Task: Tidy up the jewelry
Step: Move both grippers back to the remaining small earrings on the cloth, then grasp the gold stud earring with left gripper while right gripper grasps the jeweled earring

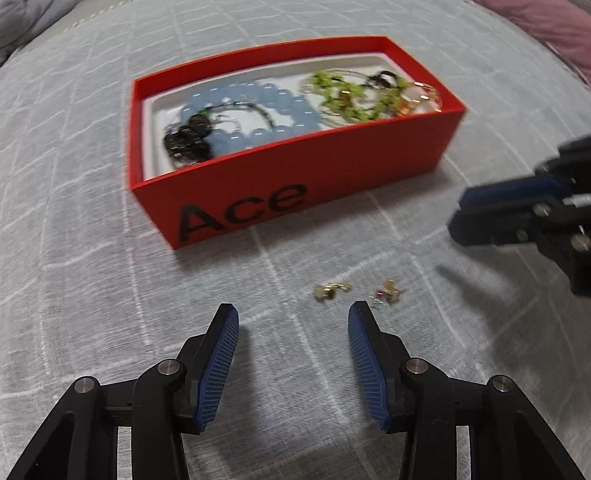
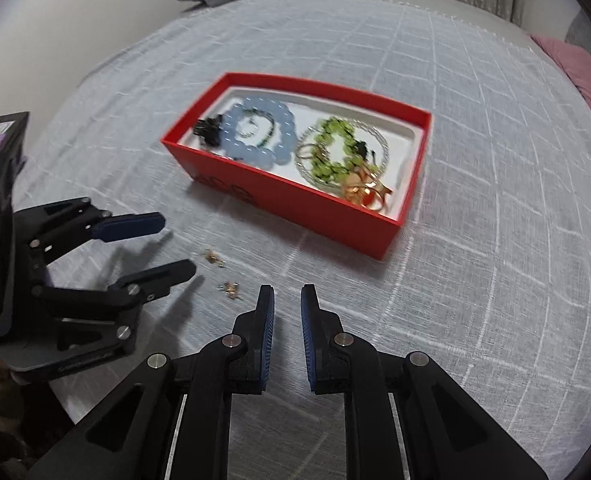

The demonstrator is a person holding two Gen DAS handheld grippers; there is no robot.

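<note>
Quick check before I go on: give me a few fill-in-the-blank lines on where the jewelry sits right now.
1. The blue bead bracelet lies inside the ____ box.
2. The two small earrings lie on the ____, outside the box.
3. The side of the box reads "____".
4. The left tongs hold ____.

Missing words: red; cloth; Ace; nothing

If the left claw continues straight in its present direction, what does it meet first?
Probably the bare cloth: the open left claw points steeply down at it, with the nearer earring just beyond. Depth is uncertain.

Left gripper (image 1: 293,312) fingers apart, right gripper (image 2: 287,295) narrower.
</note>
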